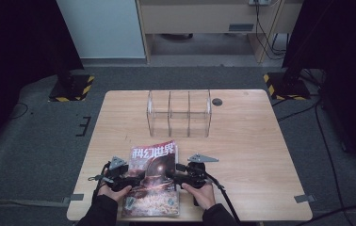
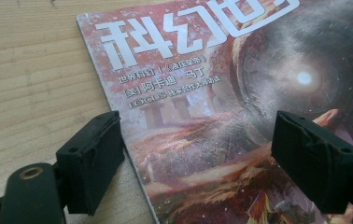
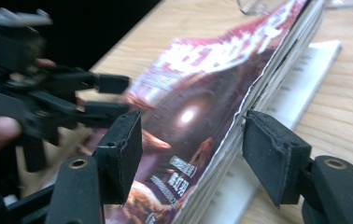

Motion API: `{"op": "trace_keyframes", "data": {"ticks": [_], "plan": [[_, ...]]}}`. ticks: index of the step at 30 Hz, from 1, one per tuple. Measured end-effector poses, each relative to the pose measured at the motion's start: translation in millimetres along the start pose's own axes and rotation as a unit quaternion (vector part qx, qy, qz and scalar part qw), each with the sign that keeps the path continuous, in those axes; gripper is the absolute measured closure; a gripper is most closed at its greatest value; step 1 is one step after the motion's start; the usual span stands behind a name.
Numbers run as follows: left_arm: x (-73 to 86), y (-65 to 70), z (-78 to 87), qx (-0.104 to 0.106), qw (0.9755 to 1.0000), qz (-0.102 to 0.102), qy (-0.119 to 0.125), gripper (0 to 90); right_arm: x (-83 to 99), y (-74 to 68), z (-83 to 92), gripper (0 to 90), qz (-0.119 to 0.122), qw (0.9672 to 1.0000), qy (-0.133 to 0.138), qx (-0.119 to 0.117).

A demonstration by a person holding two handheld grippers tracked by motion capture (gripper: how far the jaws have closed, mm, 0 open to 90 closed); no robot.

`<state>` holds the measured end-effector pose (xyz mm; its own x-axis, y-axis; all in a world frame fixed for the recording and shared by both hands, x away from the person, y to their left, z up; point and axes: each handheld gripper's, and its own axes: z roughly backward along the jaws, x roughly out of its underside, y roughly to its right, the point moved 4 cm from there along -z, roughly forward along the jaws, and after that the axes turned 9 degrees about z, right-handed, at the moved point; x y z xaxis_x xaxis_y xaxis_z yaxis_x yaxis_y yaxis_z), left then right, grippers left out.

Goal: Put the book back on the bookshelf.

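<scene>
A magazine [image 1: 152,175] with a red and dark science-fiction cover lies at the table's near edge, between the person's two hands. My left gripper [image 1: 137,178] is open at the magazine's left side; in the left gripper view its jaws [image 2: 202,163] straddle the left edge of the cover [image 2: 212,112], one pad over bare wood and the other over the cover. My right gripper [image 1: 172,175] is at the right side. In the right gripper view its jaws [image 3: 195,154] stand open around the raised right edge of the magazine [image 3: 198,93], whose upper pages are lifted off a lower page. The left gripper [image 3: 72,98] shows beyond, blurred.
A clear acrylic organiser [image 1: 179,113] with three compartments stands at the middle back of the wooden table [image 1: 251,155]. A small dark cable hole [image 1: 217,101] sits to the right of it. Black stands with yellow-black bases flank the table on the grey floor.
</scene>
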<state>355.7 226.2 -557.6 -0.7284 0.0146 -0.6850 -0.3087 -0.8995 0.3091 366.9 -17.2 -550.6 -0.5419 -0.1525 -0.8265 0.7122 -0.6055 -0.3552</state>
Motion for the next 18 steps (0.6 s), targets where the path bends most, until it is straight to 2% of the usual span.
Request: {"op": "trace_keyframes", "data": {"ticks": [7, 14, 18], "plan": [[0.0, 0.1, 0.0, 0.000, 1.0000, 0.000, 0.000, 15.9, 5.8, 3.2, -4.7, 34.7, 0.010, 0.9994, -0.027, 0.019], [0.2, 0.3, -0.1, -0.002, 1.0000, -0.007, -0.002, 15.9, -3.1, 0.7, -2.9, 35.7, 0.006, 0.9999, 0.001, 0.015], [0.2, 0.2, -0.2, -0.002, 0.9999, -0.010, -0.002, 16.0, -6.5, -0.1, -2.1, 35.7, 0.013, 0.9998, 0.007, 0.014]]}}
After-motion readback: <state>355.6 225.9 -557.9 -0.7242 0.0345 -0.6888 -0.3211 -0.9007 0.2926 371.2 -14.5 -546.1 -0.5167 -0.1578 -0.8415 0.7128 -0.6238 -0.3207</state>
